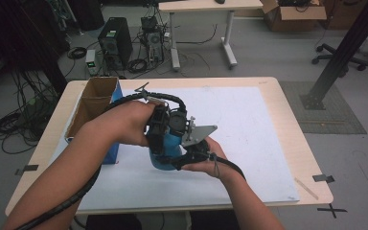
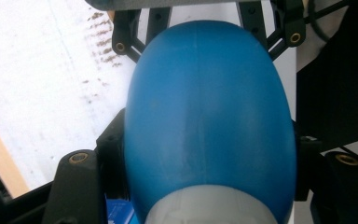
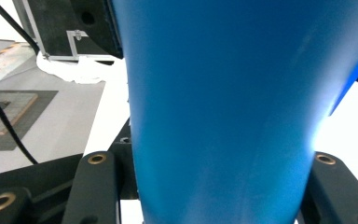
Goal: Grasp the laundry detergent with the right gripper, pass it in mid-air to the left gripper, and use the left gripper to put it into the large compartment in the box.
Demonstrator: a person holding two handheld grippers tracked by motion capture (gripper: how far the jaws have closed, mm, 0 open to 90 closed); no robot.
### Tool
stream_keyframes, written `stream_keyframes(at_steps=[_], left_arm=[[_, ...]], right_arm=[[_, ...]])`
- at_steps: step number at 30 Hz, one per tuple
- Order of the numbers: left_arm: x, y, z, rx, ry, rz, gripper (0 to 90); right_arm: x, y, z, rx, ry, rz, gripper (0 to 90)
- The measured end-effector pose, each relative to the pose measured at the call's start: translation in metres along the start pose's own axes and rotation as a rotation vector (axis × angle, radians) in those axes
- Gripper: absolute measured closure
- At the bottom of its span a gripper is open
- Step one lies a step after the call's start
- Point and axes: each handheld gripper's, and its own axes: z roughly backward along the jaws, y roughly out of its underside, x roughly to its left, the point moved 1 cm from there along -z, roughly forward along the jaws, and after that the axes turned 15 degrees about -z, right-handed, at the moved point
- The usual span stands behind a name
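Between the left gripper's (image 2: 205, 154) 2 black jaws sits a blue bottle (image 2: 209, 116), seen end-on in the left gripper view: rounded blue body, white cap end (image 2: 209, 205) nearest the camera. Jaws are closed in against both sides of the body, so this gripper has hold of it. Beyond the bottle's far end, the other gripper's black linkage shows at the top of that view.

Right gripper (image 3: 223, 186) view: same bottle (image 3: 223, 102) runs up between its jaws, blue wall pressed to each jaw, narrower near the camera and widening away. Jaws are clamped on it too, opened about as wide as the bottle.

From the high view, both grippers meet over the middle of the table (image 1: 287, 124), approx above the white sheet (image 1: 249, 129) that covers most of it. Left gripper (image 1: 160, 132) comes from the left, right gripper (image 1: 191, 148) from below-right with its grey plate on top; the bottle (image 1: 170, 148) is held between them, up off the sheet. Left hand (image 1: 129, 122) and right hand (image 1: 211, 158) grip the handles, cables trailing back along the forearms.

An open cardboard box (image 1: 93, 103) w/ a blue side stands at the table's left edge, just beside the left forearm.
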Motion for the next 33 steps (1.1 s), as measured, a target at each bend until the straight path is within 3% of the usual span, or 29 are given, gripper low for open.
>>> stream_keyframes(at_steps=[3,12,21,25,27,33], left_arm=[[0.001,0.001,0.000,0.000,0.023,0.011,37.9],[0.000,-0.003,0.008,0.013,0.000,0.010,38.5],[0.002,-0.002,0.015,0.001,0.006,0.018,38.6],[0.002,-0.002,0.016,-0.008,0.010,0.021,38.7],[0.003,-0.001,0.019,-0.004,0.002,0.021,38.7],[0.004,0.001,0.023,0.006,-0.001,0.029,38.7]], right_arm=[[0.001,0.001,0.000,0.007,0.001,0.003,45.0],[0.002,-0.001,0.003,-0.030,0.009,0.026,44.0],[0.001,-0.002,0.005,-0.067,-0.011,0.007,42.3],[0.002,-0.001,0.006,-0.080,-0.010,0.005,39.5],[0.002,0.001,0.006,-0.077,-0.003,-0.009,31.3],[-0.001,0.004,0.007,-0.098,0.011,-0.035,25.4]])
